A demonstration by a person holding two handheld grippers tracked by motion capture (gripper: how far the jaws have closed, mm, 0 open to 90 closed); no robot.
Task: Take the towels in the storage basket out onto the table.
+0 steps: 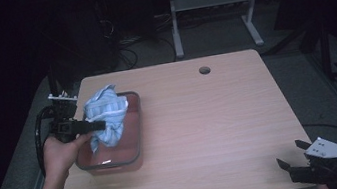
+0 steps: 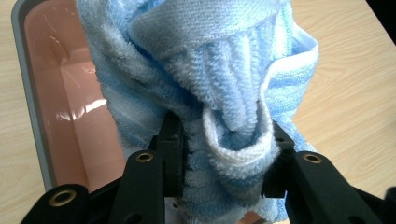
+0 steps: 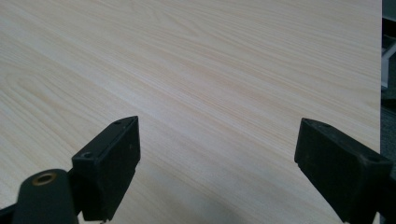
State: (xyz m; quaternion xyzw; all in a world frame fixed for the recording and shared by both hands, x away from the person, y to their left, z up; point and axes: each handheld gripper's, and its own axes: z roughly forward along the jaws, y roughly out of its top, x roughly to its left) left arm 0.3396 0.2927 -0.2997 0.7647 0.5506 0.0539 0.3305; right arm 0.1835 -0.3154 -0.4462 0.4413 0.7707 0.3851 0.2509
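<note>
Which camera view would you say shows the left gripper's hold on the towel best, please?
The left gripper view: its jaws clamp the bunched blue towel up close. The high view shows the left gripper on the towel above the tub, far smaller.

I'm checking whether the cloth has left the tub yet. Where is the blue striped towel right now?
In the high view the blue striped towel is at the table's left side, bunched in the left gripper and held above the pink tub.

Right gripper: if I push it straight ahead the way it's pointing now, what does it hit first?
Probably nothing but table. The right gripper stands open, with bare wood of the table ahead between its jaws. In the high view it sits at the near right corner; the tub and towel are far left.
</note>
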